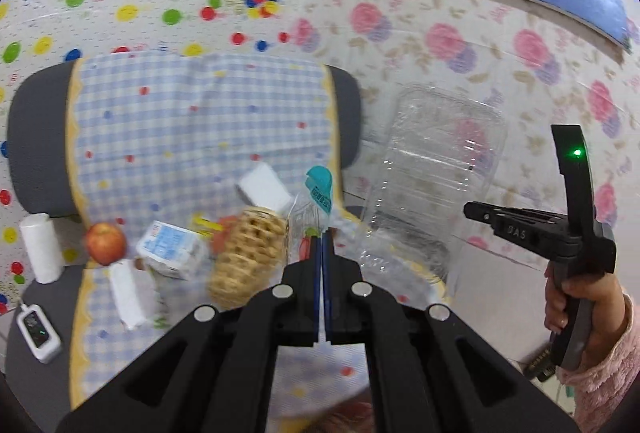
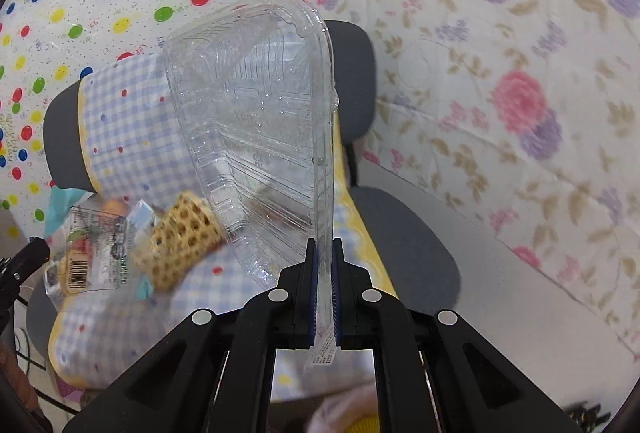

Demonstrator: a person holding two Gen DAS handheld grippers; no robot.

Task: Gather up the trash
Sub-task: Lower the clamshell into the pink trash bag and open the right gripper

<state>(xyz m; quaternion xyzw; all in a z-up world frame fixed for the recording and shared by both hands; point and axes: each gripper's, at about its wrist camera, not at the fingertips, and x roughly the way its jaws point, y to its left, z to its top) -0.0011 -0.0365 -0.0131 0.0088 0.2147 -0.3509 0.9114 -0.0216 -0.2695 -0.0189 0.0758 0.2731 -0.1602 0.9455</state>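
Observation:
My right gripper (image 2: 324, 249) is shut on the rim of a clear plastic clamshell box (image 2: 256, 121) and holds it upright above the chair; the box also shows in the left wrist view (image 1: 432, 177) beside the right gripper's body (image 1: 532, 229). My left gripper (image 1: 325, 237) is shut on a clear plastic wrapper with a teal tip (image 1: 318, 189), lifted over the checked cloth (image 1: 192, 121). The wrapper also shows in the right wrist view (image 2: 92, 253).
On the cloth-covered grey chair (image 1: 36, 137) lie a woven basket (image 1: 248, 253), an apple (image 1: 106, 243), a milk carton (image 1: 170, 249), a white block (image 1: 264, 189), a paper roll (image 1: 40, 247) and a white device (image 1: 38, 331). Patterned sheets hang behind.

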